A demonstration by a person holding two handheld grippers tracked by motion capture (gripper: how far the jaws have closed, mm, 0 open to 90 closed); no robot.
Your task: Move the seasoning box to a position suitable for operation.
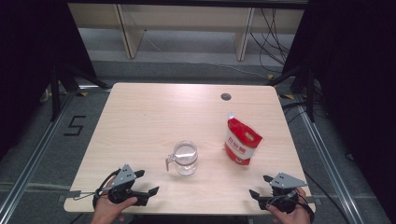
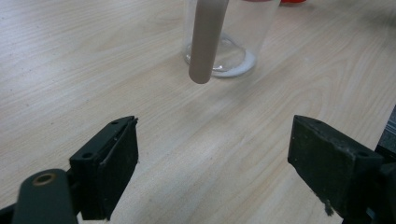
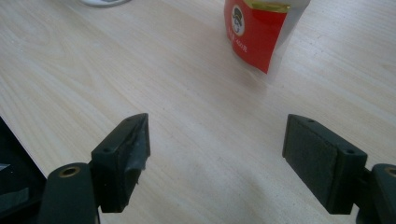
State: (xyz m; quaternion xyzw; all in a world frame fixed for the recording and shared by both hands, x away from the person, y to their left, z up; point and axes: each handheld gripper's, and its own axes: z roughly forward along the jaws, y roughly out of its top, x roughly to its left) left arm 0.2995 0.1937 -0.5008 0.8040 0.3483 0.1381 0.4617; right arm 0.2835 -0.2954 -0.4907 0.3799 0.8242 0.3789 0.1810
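Left claw: my left claw (image 1: 148,182) sits low at the near left edge of the tabletop (image 1: 140,121), held in my left hand (image 1: 108,210); its black jaws stand wide apart with nothing between them, bare wood under the gap.
Right claw: my right claw (image 1: 260,185) rests at the near right edge in my right hand (image 1: 289,213), jaws likewise spread wide and holding nothing.
Jaw pads: flat, matte black, rectangular blocks with small screw holes; the right claw's left pad looks scuffed.
Pitcher: a clear glass pitcher (image 1: 184,158) stands upright near the tabletop's middle, just ahead of my left claw; its smooth grey-beige handle (image 2: 206,39) points toward me.
Pouch: a glossy red and white pouch (image 1: 241,140) stands upright to the right of the pitcher, apart from it, ahead of my right claw.
Tabletop: pale wood grain, rounded corners, one dark round hole (image 1: 226,96) near the far edge.
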